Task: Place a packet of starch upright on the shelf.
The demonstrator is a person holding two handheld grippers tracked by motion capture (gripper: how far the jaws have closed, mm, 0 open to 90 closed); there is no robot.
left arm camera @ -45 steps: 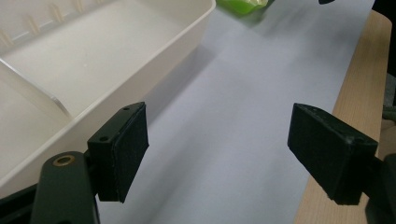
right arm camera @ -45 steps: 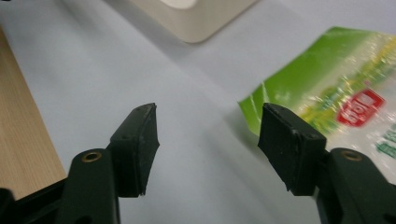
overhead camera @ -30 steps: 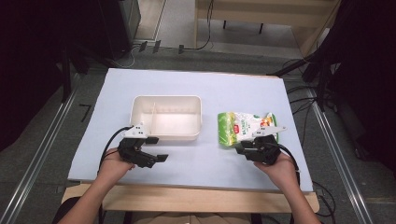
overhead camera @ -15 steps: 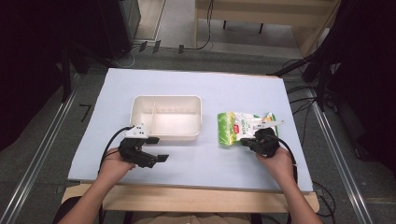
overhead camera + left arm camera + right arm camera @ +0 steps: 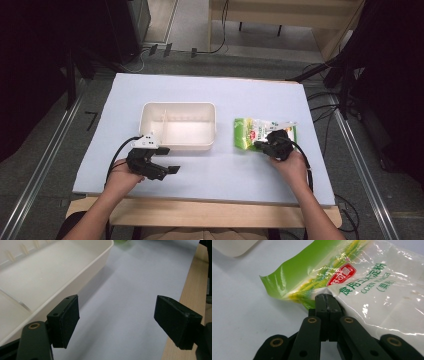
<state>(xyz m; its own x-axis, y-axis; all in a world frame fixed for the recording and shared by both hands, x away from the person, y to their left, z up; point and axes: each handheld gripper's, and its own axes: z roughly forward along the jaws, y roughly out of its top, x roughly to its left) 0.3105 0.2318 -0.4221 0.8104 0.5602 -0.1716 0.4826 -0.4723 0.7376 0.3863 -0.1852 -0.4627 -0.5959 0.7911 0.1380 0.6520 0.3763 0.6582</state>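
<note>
Right gripper (image 5: 325, 298): jaws closed on the corn starch bag (image 5: 372, 282) at its near edge.
Left gripper (image 5: 116, 322): wide open, empty, at 7 o'clock of the tray (image 5: 150, 112).
Advice: lift slowly; the thin edge could slip.

The corn starch bag (image 5: 372, 285) is cut off at the top and right edges in the right gripper view, and its near edge is hidden behind the pinched-together jaws. The white tray (image 5: 37, 277) is only partly seen in the left gripper view.
</note>
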